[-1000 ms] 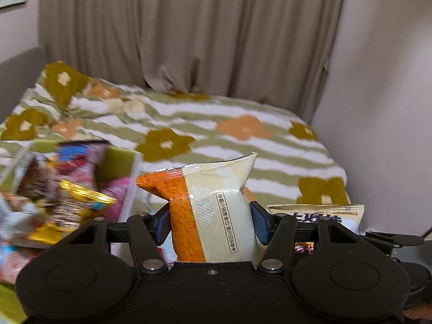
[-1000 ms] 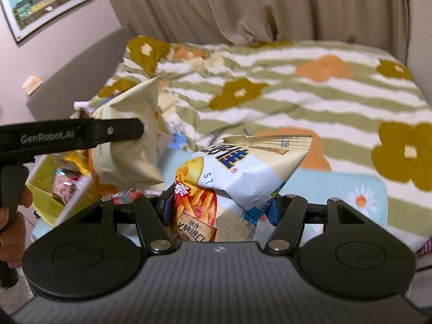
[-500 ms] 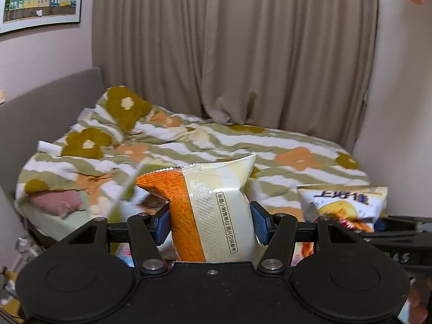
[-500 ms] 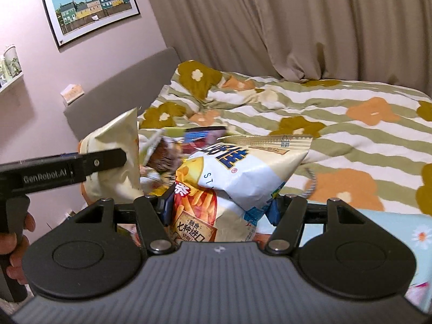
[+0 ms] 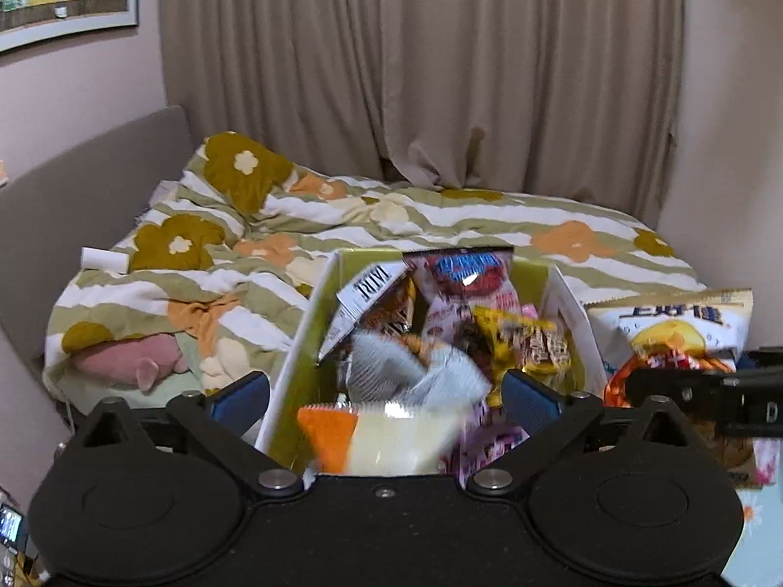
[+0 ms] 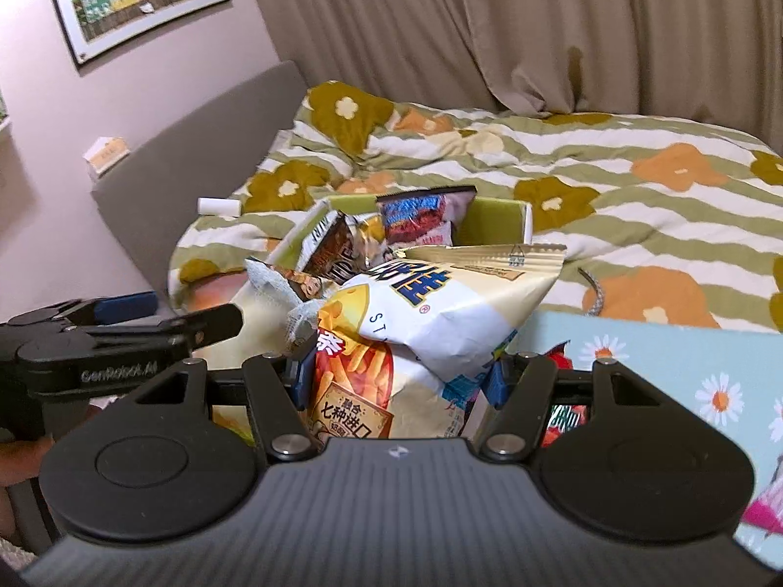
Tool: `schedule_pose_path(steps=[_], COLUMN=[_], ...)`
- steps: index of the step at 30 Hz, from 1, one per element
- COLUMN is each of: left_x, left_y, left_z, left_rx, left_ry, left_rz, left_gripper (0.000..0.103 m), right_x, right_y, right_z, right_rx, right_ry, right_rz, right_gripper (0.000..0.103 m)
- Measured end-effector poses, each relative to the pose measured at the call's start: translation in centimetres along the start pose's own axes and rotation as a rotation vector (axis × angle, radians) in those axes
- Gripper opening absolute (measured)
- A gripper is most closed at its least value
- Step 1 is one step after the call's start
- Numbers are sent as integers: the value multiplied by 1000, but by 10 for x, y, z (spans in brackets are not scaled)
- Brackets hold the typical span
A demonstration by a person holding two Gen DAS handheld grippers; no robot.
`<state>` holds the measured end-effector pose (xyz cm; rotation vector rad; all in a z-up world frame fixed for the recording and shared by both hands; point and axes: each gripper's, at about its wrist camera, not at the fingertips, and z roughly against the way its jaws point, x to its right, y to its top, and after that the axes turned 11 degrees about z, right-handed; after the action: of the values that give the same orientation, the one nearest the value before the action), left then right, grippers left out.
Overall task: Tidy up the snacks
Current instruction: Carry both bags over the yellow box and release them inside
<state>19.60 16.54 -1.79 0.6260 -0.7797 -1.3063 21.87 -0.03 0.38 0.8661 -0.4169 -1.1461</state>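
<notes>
Orange-and-cream foil snack packet (image 5: 379,438) drops blurred between the left gripper (image 5: 384,394)'s wide-open jaws into the green cardboard box (image 5: 313,323); right gripper (image 6: 396,374) clamps the white crisp bag (image 6: 430,313), likely next in

Your chip bag (image 6: 430,323) looks like glossy, crinkled plastic film. The box (image 5: 298,347) reads as smooth matt cardboard. Your right gripper (image 6: 399,376) shows matt black plastic. The duvet (image 5: 440,225) is soft printed cloth.
</notes>
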Motion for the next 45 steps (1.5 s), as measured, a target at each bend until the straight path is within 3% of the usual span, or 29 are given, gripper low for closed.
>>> schedule_pose_path(steps=[9, 19, 23, 26, 33, 45], left_x=[-47, -71, -67, -64, -58, -46], left_y=[-7, -3, -3, -7, -16, -8], left_z=[7, 15, 13, 12, 12, 24], left_rx=[-35, -31, -36, -42, -66, -18], left_ry=[-68, -40, -31, -19, -27, -66], left_rz=[62, 81, 73, 63, 70, 42], left_gripper=[103, 103, 103, 103, 103, 103], right_x=[-20, -49, -53, -56, -54, -45], right_y=[-12, -3, -2, -6, -20, -22], right_z=[-9, -20, -31, -36, -26, -5], right_rx=[-21, -6, -6, -9, 39, 92], right_ry=[-83, -73, -37, -51, -76, -128], right_rz=[-28, 36, 101, 136, 142, 101], right_gripper=[77, 77, 81, 103, 103, 103])
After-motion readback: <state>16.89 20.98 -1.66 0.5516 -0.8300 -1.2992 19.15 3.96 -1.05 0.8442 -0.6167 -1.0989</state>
